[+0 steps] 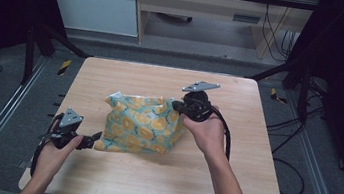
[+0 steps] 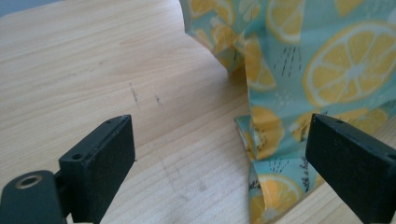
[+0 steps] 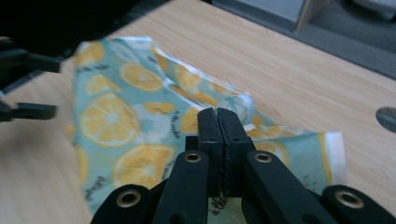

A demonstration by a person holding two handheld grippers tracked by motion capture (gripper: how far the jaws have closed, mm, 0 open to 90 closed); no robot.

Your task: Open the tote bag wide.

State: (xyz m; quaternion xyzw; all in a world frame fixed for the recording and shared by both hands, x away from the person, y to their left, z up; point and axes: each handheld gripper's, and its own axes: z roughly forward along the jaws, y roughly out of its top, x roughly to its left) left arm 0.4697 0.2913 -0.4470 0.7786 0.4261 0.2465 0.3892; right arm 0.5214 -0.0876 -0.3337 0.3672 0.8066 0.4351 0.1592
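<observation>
**Lemon-print cloth pinched at one side, open claw at the other**

The teal cloth printed with yellow lemon slices (image 1: pixel 142 124) lies bunched mid-table on the light wooden table (image 1: pixel 114 175). Small black writing on it is too blurred to read. The right claw (image 3: pixel 217 116) is clamped on its upper edge. The left claw (image 2: pixel 219 154) gapes beside the cloth's lower-left corner. Bare wood surrounds the cloth.

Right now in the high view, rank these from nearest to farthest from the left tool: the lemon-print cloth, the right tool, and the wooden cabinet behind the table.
1. Lemon-print cloth: its near-left corner lies right at the left tool.
2. Right tool: across the cloth, at its far right edge.
3. Wooden cabinet: on the floor beyond the table's far edge.
</observation>
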